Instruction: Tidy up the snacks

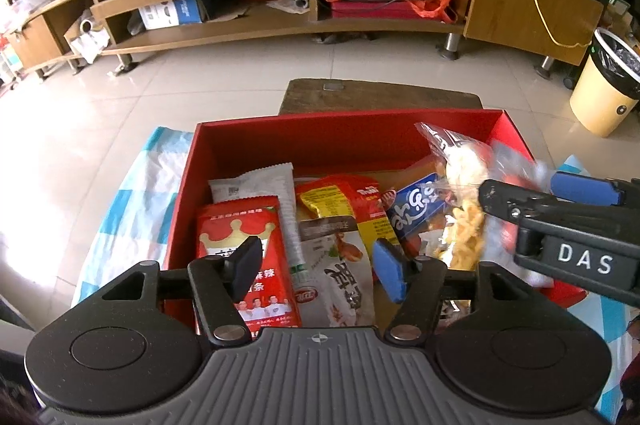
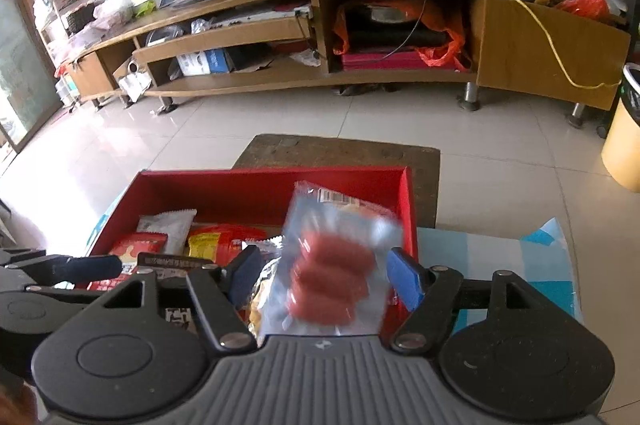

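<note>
Only from right wrist: blurred sausage packet [image 2: 332,273].

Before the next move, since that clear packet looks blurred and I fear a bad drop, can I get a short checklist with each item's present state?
1. Open red cardboard box lies below both grippers: ok.
2. Clear plastic packet of red sausages sits over the box: ok. It is blurred.
3. Right gripper pads clear of the packet: ok, a gap shows on each side.
4. Left gripper holds nothing: ok, jaws apart above the red crown-printed snack packet.
5. Free room in the box for the sausage packet: cannot tell, snacks cover most of the floor.
6. Grippers apart from each other: ok.
</note>
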Tool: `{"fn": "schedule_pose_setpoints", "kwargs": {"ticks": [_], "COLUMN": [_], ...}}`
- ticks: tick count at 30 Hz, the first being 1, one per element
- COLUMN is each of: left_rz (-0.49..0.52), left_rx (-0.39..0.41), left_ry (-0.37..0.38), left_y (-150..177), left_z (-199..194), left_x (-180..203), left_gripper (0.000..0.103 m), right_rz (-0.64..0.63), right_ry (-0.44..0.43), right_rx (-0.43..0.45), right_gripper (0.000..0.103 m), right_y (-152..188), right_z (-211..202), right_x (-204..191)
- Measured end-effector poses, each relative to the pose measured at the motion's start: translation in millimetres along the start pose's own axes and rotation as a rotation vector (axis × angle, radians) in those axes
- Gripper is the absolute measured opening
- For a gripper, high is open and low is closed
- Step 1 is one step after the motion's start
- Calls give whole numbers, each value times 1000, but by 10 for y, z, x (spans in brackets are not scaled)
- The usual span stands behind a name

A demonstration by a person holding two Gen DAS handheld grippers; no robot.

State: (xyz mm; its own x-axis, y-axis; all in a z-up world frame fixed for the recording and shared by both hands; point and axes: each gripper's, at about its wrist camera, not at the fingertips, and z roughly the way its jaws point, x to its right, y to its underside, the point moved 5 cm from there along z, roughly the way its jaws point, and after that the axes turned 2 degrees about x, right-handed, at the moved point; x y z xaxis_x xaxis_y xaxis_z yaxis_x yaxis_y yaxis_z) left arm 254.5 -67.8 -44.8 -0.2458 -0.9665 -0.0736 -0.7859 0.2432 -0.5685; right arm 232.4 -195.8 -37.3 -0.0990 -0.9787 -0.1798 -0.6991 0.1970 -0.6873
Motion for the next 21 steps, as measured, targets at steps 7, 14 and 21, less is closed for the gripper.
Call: {"fn": "schedule_pose_setpoints", "kwargs": {"ticks": [7, 14, 21], "left_rz": [5, 0, -18], "left_rx": [23, 51, 78], "left_ry": [-35, -43, -45], "left_y": [31, 99, 309], "left_z": [-113, -332, -621], "left_x": [-42, -103, -187], "left_gripper": [82, 89, 95], "right_rz": [25, 20, 22], "right_ry": [20, 4, -3], "right_rx": [6, 36, 57], "right_gripper": [67, 69, 69], "right_y": [27, 61, 295], "right_z": [-85, -348, -728], "right_x": [75, -23, -126]}}
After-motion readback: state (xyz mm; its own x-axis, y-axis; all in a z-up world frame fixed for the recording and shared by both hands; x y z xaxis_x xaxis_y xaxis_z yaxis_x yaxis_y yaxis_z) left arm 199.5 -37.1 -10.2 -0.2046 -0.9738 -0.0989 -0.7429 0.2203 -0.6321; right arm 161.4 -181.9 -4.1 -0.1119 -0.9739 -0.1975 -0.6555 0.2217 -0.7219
